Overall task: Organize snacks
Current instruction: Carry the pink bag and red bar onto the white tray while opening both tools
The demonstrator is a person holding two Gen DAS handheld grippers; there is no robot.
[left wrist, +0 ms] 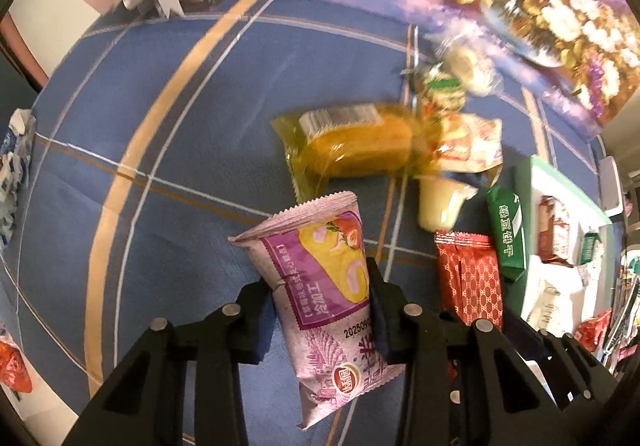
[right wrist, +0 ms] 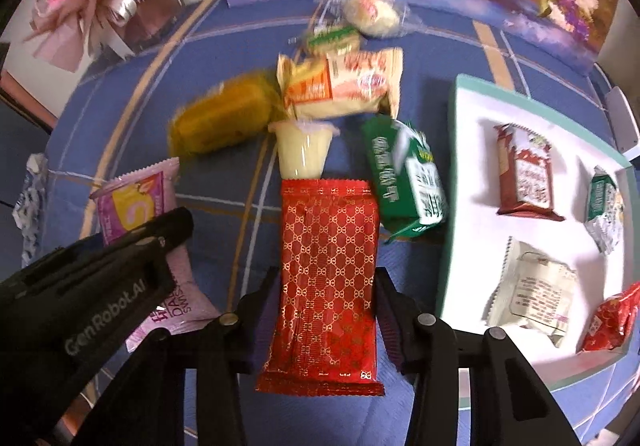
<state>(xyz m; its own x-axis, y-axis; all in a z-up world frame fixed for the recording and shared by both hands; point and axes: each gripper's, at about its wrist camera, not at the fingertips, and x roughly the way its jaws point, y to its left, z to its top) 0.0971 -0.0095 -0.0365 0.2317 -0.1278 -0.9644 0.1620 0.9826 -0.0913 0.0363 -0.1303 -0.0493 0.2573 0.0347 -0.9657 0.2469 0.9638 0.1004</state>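
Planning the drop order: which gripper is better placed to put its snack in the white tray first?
Right. The right gripper holds the red packet directly beside the white tray; the left gripper, with the pink packet, sits farther from it.

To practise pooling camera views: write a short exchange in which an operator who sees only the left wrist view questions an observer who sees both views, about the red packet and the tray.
Operator: My view clips the red patterned packet at the bottom. Is it held?
Observer: Yes. The right tongs are shut on it, one pad pressing on each long side.
Operator: I see only a sliver of the tray. What is in it?
Observer: Four packets show, lying apart: a brown-red packet, a green-and-white packet, a white packet, and a red wrapper at the edge of the picture.
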